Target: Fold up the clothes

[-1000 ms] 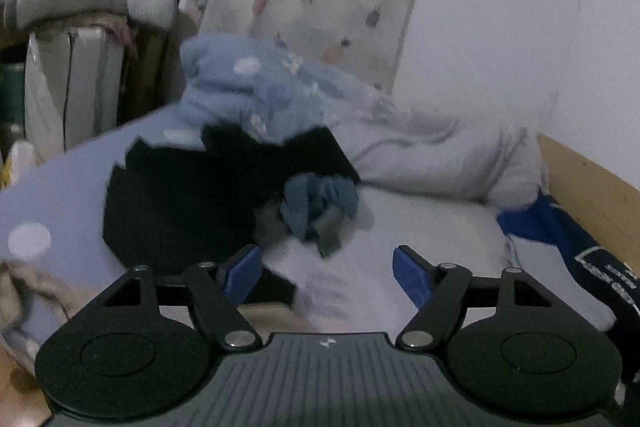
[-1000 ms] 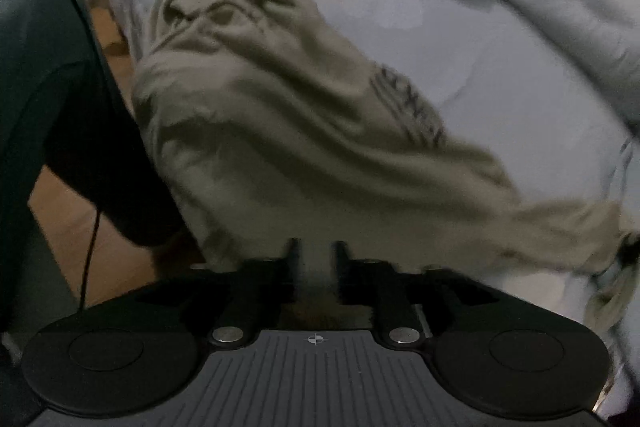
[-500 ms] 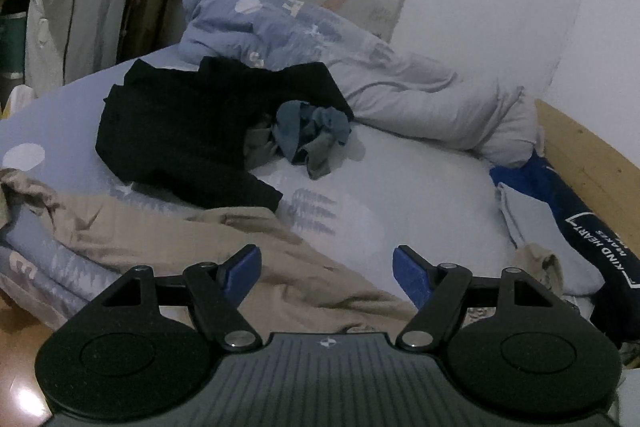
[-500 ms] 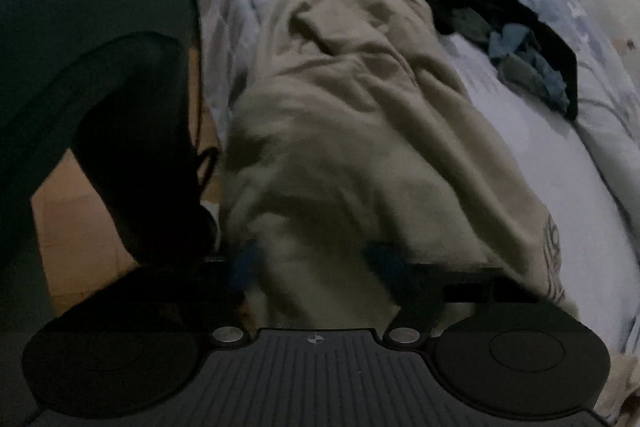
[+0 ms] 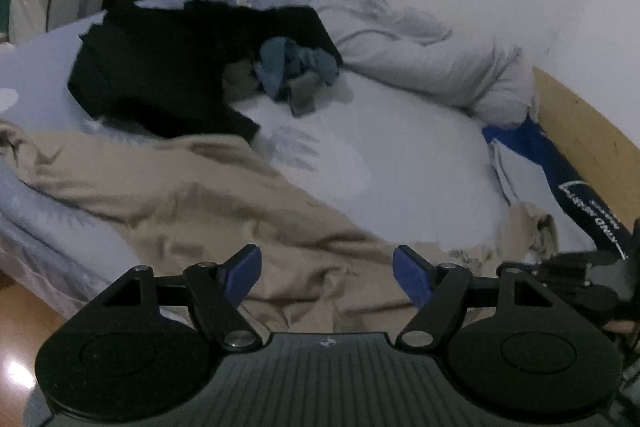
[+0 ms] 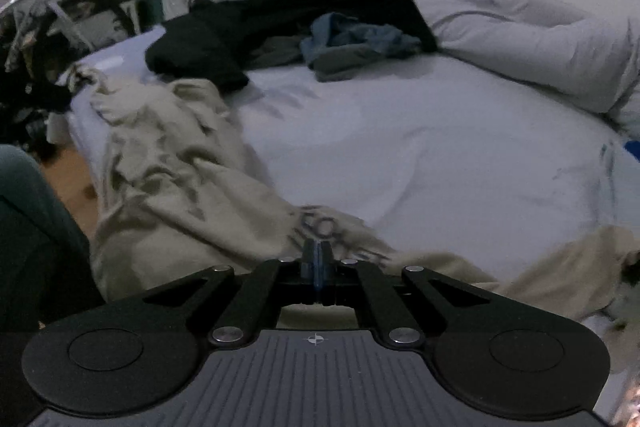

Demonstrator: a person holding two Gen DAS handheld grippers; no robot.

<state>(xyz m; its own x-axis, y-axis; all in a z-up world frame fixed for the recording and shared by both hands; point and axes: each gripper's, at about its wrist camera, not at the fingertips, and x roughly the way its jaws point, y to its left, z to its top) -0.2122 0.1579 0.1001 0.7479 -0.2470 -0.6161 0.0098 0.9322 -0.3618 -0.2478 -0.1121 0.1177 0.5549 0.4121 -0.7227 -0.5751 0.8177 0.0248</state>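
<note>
1. The beige garment (image 5: 224, 211) lies rumpled and unfolded along the near edge of the bed (image 5: 392, 163). It sits directly under and ahead of both grippers, running as a long band from far out on the left to a bunched end (image 5: 532, 227) on the right.

2. Its long axis runs crosswise to the way both grippers point, so the cloth stretches side to side rather than away from them. A dark print (image 6: 320, 227) shows on it just ahead of the right gripper's tips.

3. The right gripper (image 6: 317, 259) has its fingers pressed together. The beige cloth meets them at the tips and a strip of it shows just behind them, so it looks to be pinching the garment near the print. The pinch itself is hidden by the fingers.

4. The left gripper (image 5: 327, 269) is spread wide, its blue pads (image 5: 244, 273) hovering over the beige fabric and holding nothing. The garment's long left stretch lies ahead and to the left of it, nearer this gripper than the right one.

5. My reading is that the coming move depends on the left gripper finding a second hold along that crosswise axis, so the cloth can be pulled flat.

6. Farther ahead of both grippers lie a black garment (image 5: 168, 67) and a crumpled blue-grey garment (image 5: 296, 71), touching each other and well apart from the beige one's right half. Beyond them is a pale duvet (image 5: 420, 47).
</note>
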